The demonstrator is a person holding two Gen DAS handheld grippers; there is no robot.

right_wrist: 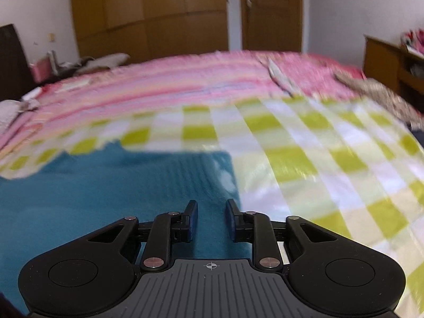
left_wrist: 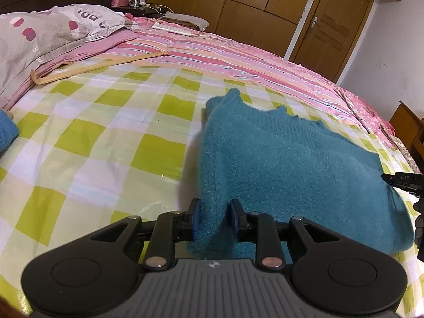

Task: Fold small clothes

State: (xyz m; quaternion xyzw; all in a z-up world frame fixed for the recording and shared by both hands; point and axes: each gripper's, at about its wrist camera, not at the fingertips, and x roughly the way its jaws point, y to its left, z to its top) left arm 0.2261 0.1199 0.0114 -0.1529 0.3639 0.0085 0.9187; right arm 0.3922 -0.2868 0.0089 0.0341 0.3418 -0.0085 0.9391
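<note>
sweater (left_wrist: 286, 164): fluffy, floppy, light; grab edges.
left gripper (left_wrist: 213, 218): pinching hem at 6 o'clock.
right gripper (right_wrist: 211, 218): released, hovering above.

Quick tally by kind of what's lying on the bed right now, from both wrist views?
Teal fuzzy garment: 1
Blue knit item at the left edge: 1
Pillows, grey patterned over pink: 2
Wooden hanger: 1
White keyboard-like item: 1
Total: 6
</note>
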